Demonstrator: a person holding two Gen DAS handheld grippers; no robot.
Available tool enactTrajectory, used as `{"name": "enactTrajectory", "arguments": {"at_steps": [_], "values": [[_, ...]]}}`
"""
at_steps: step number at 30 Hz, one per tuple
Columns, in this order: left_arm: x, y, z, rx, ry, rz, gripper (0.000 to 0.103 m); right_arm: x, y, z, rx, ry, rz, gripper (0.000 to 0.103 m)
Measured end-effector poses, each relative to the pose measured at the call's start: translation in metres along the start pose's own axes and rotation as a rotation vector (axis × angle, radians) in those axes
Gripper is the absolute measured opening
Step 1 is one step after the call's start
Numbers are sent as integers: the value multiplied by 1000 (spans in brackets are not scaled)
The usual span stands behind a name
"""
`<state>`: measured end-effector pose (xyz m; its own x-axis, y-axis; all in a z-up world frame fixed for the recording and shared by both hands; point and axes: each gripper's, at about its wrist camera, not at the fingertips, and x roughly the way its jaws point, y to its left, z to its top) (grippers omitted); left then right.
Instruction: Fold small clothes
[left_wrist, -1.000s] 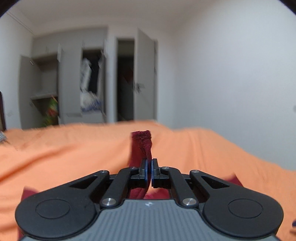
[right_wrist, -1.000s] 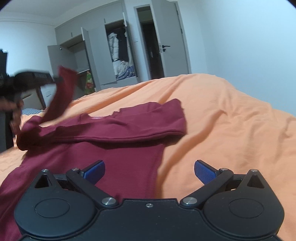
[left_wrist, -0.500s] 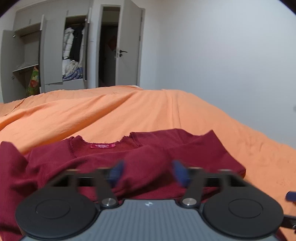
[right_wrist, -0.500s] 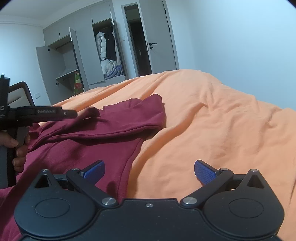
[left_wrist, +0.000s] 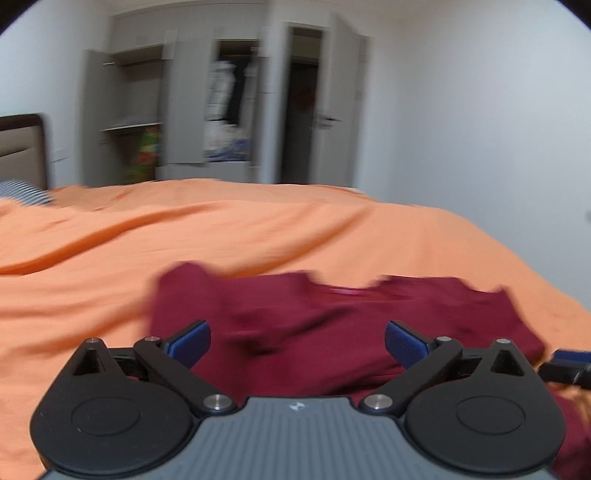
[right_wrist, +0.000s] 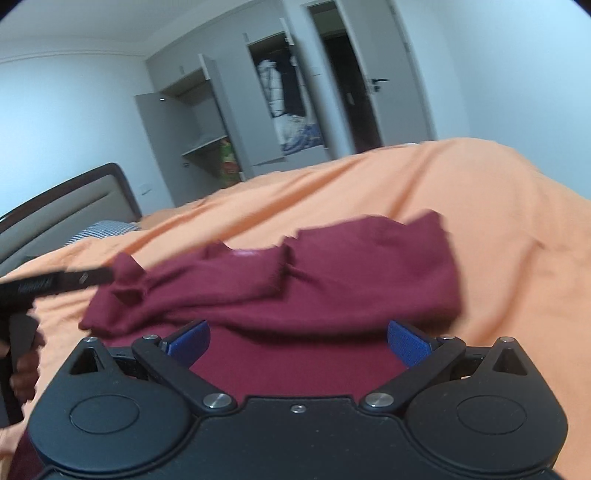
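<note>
Orange bedspread (left_wrist: 258, 236) — open wardrobe (right_wrist: 236, 122) behind

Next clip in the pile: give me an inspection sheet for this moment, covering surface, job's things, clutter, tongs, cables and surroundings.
Surface: orange bedspread, loosely wrinkled.
Job's things: one dark red sweater lying on the bedspread, sleeves folded across the body, neck label facing up.
Clutter: checked pillow near the headboard; nothing else seen on the bed.
Tongs: left tongs open above the sweater, holding nothing; right tongs open above the sweater's lower part, holding nothing.
Cables: nothing seen.
Surroundings: grey wardrobe with doors open and clothes inside, open room door, white walls. Left view is motion-blurred.
</note>
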<state>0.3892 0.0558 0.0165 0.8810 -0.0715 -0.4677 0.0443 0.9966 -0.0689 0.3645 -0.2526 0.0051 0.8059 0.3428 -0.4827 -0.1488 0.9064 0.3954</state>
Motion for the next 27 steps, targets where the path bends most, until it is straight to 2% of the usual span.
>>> {"name": "enactTrajectory", "arguments": {"at_steps": [5, 7, 8, 11, 13, 17, 20, 26, 27], "values": [[0, 72, 1, -140, 42, 160, 102, 58, 23, 23, -16, 20, 33, 87], [3, 92, 1, -166, 64, 210, 102, 84, 27, 26, -12, 58, 14, 75], [5, 99, 0, -171, 72, 229, 102, 94, 29, 27, -7, 74, 7, 72], [5, 108, -1, -165, 71, 261, 102, 115, 34, 27, -19, 92, -27, 42], [5, 109, -1, -149, 65, 263, 103, 114, 37, 28, -38, 66, -55, 9], [11, 102, -2, -131, 57, 253, 103, 82, 37, 34, -54, -61, -74, 7], [19, 99, -4, -143, 57, 226, 103, 56, 29, 33, -50, -119, -149, 7], [48, 99, -4, -187, 79, 172, 102, 59, 17, 11, -63, -31, -196, 11], [54, 101, -4, -193, 85, 169, 102, 60, 16, 7, -64, -25, -205, 16]]}}
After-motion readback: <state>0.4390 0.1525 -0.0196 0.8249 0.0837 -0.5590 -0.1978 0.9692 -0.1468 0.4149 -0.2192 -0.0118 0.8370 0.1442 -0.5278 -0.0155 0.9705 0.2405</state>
